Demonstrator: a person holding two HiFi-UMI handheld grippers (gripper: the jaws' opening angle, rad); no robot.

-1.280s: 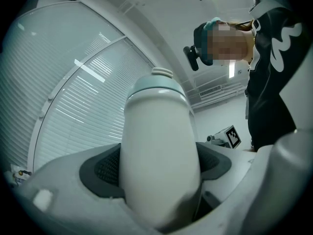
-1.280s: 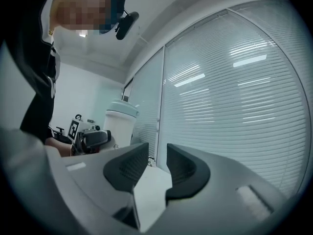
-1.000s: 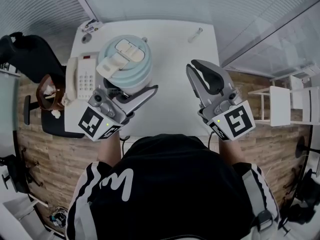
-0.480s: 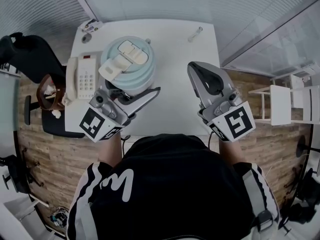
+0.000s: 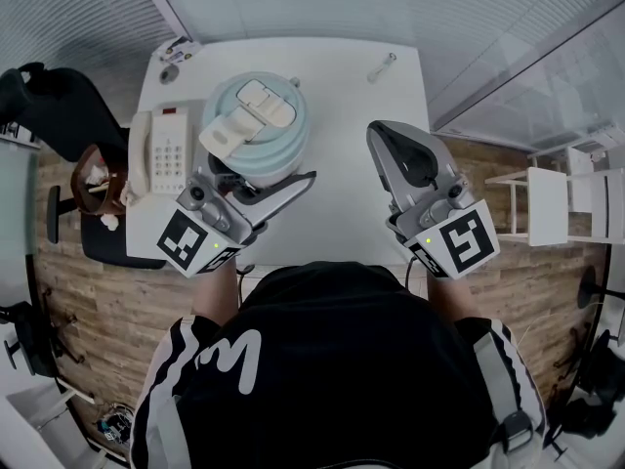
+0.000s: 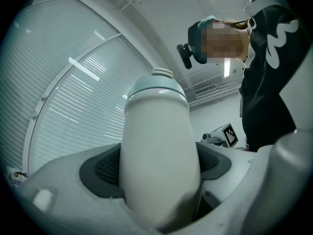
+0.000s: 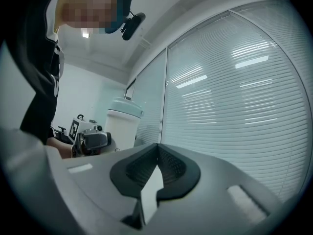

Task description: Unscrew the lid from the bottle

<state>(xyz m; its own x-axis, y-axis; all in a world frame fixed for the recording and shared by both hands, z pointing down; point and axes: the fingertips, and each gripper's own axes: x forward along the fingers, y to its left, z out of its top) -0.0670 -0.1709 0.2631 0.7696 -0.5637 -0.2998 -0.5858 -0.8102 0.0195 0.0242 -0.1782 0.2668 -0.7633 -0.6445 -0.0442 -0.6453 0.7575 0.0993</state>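
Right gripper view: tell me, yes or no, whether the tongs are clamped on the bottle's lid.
No: the right tongs meet on empty air, while the bottle stands apart at their left with its lid on.

Bottle (image 6: 157, 165): fat off-white body, smooth, rounded sides. Upright, lower body clamped betw pads of left gripper (image 5: 259, 176). Sits left of centre, over near-left part of white table (image 5: 361, 145); can't tell if base touches the top. Lid (image 5: 256, 125): pale blue-green, round, domed, approx same width as body, w/ cream flip tab across top and small spout at far-right edge. Seated on bottle, seam closed, no gap visible. From right side, reads as a light band capping the body, rim slightly proud of it.
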